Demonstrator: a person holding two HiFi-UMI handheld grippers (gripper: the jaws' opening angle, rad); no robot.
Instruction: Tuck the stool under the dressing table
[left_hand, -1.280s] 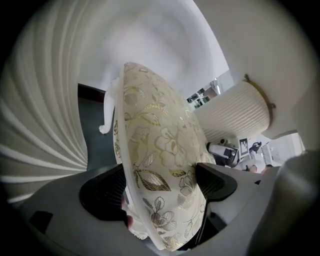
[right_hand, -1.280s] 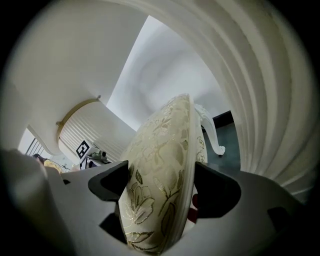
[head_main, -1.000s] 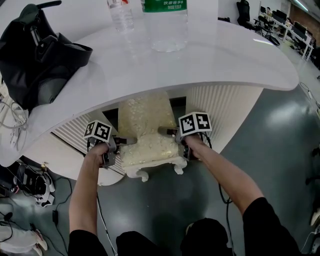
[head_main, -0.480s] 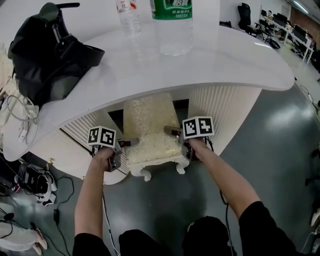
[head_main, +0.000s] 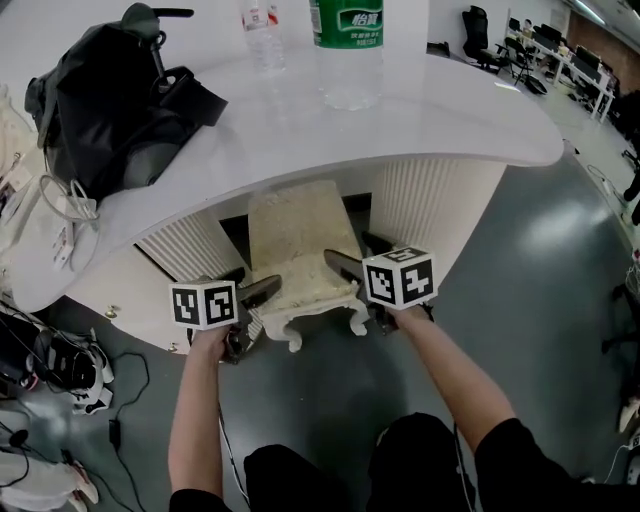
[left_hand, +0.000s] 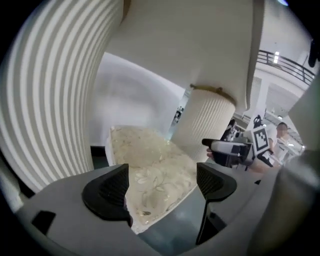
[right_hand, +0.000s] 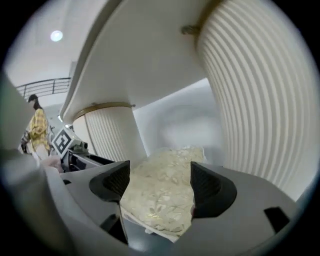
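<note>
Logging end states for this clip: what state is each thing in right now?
stool: partly under the dressing table, front legs sticking out
left gripper: open, at the stool's left side
right gripper: open, at the stool's right side
green-label bottle: upright on the tabletop
black bag: slumped on the tabletop

The stool (head_main: 298, 245) went a little farther in beneath the front edge of the tabletop (head_main: 450, 110), so less of its cushion showed. The left gripper (head_main: 250, 286) and right gripper (head_main: 358, 256) drew back from the seat's sides to its front corners and rose toward the head camera. Their jaws ended spread apart, off the seat.
</note>
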